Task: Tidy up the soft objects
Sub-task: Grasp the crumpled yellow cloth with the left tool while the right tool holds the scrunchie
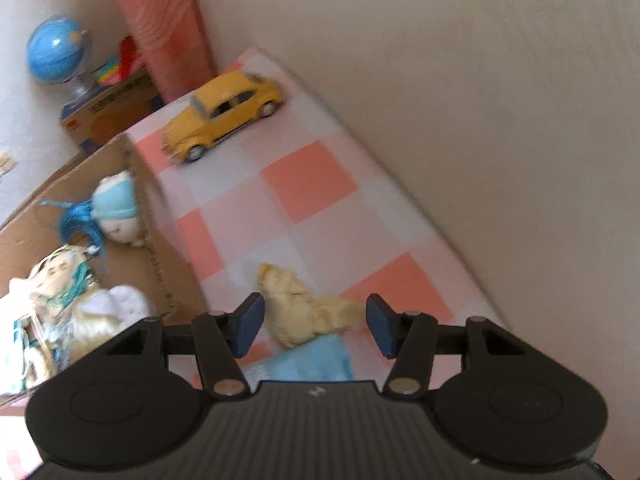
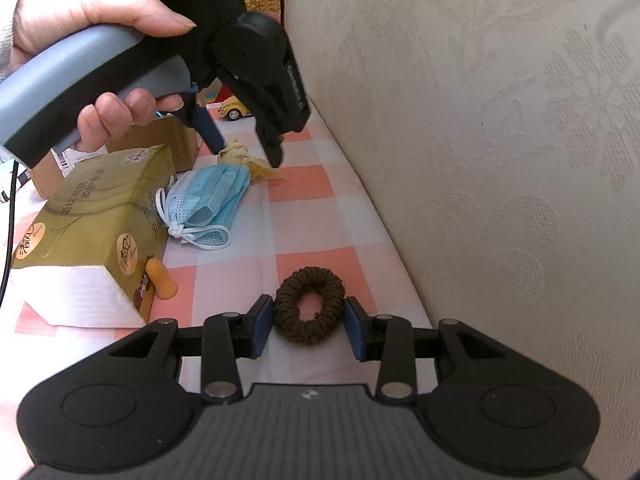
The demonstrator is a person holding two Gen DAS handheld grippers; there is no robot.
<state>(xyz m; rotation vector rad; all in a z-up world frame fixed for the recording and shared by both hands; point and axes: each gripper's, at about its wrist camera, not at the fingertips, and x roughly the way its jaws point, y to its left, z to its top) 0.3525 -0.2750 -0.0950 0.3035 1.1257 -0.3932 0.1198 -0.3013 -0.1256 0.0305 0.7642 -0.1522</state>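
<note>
A crumpled pale yellow soft toy (image 1: 304, 308) lies on the pink checked cloth (image 1: 304, 176). My left gripper (image 1: 315, 326) is open, its pads on either side of the toy, not touching it. The toy also shows in the right wrist view (image 2: 240, 156) under the left gripper (image 2: 244, 148). A cardboard box (image 1: 80, 216) to the left holds several soft toys (image 1: 116, 208). A brown scrunchie (image 2: 309, 304) lies between the pads of my right gripper (image 2: 309, 330), which touch its sides. A blue face mask (image 2: 208, 208) lies between toy and scrunchie.
A yellow toy car (image 1: 224, 114) stands farther along the cloth, with a pink package (image 1: 160, 24) and a blue globe (image 1: 56, 56) behind. A tissue pack (image 2: 88, 232) and an orange earplug (image 2: 160, 284) lie left of the scrunchie. A wall (image 2: 480, 160) runs along the right.
</note>
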